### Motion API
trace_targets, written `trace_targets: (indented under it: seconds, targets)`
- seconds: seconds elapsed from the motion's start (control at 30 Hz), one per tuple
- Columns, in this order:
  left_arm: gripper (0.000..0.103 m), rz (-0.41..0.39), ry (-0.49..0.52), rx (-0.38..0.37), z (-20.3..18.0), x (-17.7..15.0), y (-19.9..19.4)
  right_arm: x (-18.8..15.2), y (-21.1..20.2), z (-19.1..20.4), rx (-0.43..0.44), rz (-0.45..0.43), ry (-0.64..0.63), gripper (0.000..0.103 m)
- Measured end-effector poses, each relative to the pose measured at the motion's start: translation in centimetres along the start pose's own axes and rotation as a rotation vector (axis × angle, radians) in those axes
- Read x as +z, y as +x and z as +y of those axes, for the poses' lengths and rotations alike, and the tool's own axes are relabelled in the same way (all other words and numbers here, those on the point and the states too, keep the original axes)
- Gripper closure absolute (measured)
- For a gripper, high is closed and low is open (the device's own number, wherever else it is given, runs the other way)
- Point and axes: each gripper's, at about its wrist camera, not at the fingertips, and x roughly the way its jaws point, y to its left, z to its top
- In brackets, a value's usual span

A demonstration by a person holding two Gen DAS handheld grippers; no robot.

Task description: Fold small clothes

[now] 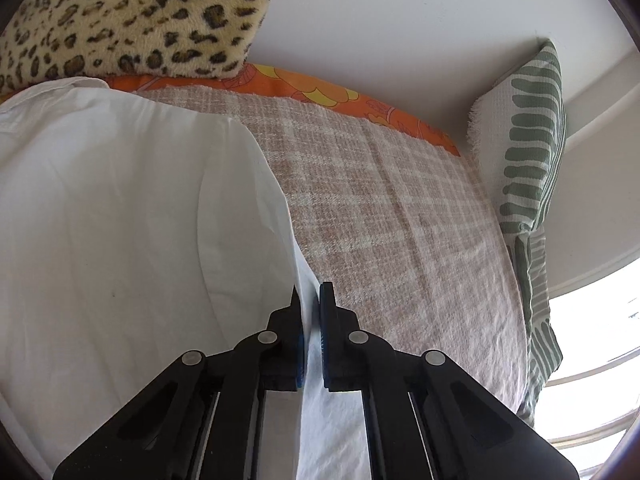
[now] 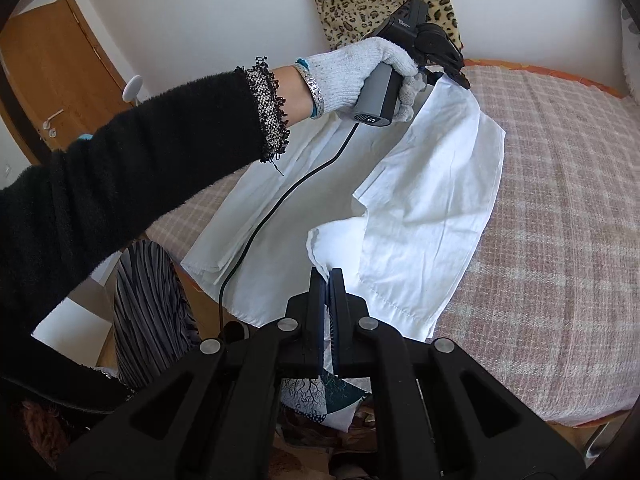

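Currently mid-fold: left claw [image 1: 310, 312] and right claw [image 2: 329, 280] each clamped on white garment [image 2: 424, 200] edge, lifted above bed [image 2: 560, 240]; next, carry across and lay flat ahead

The left gripper [image 1: 310, 300] has matte black angular linkage arms joined by round silver pivot pins, with blue pads lining its fingers. The right gripper [image 2: 329, 280] is built the same way. The person's left hand [image 2: 360, 76] wears a white knitted glove, with a silver bangle [image 2: 316, 90] at the bare wrist and a fuzzy black sleeve [image 2: 140, 160] edged in speckled trim. A thin black cable [image 2: 280, 200] runs from the grey handle [image 2: 378, 94].
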Motion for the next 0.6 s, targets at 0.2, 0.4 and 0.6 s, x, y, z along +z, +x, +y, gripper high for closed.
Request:
trace_targets:
  seconds: [0.2, 0.4, 0.6]
  targets:
    - [0.103, -0.13, -0.013, -0.026, 1.7, 0.0, -3.2, -0.2, 0.4, 0.7, 0.02, 0.016, 0.006, 0.1]
    - [0.103, -0.146, -0.145, -0.062, 6.7, -0.7, -4.0, -1.7, 5.1, 3.7, 0.055, 0.137, -0.068, 0.1]
    - [0.054, -0.134, -0.241, -0.106, 8.3, -1.2, -3.8, -1.8, 6.2, 3.7, 0.083, 0.161, -0.057, 0.1]
